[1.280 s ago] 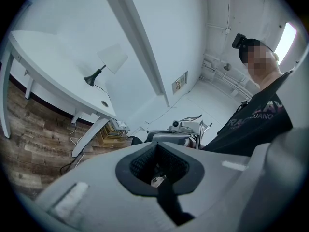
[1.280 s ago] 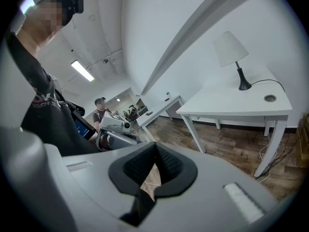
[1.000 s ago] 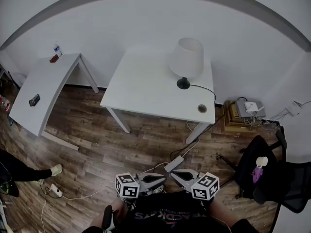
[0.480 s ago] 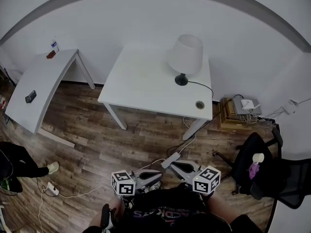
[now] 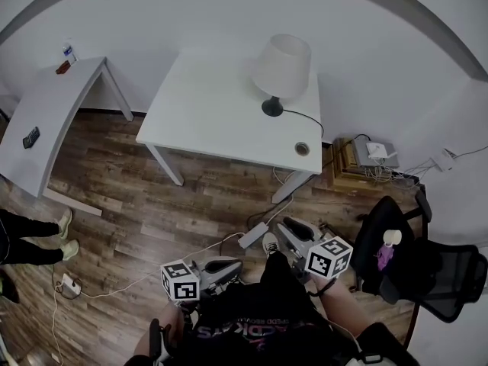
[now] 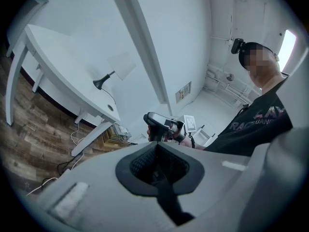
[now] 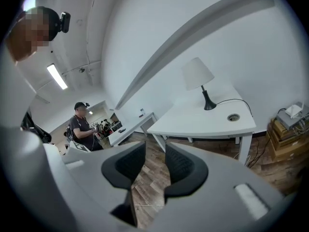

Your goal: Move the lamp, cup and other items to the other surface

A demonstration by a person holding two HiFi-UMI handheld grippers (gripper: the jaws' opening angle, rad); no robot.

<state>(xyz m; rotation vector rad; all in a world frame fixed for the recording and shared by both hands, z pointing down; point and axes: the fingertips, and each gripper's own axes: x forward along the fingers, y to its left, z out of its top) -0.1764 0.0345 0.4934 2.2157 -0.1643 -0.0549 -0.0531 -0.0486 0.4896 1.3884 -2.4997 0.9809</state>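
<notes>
The lamp [image 5: 280, 67] stands on the desk [image 5: 200, 120]. Well apart from the desk, the left gripper [image 6: 157, 164] is closed, empty; the right gripper [image 7: 154, 164] is opening, empty.

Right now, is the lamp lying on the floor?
No, the lamp stands upright on the white table, with its dark base on the tabletop.

The right gripper [image 5: 287, 227] is swinging forward, its empty jaws opening, while the left gripper [image 5: 231, 266] is sinking back.

A white table [image 5: 213, 113] stands on wood flooring [image 5: 130, 197].
</notes>
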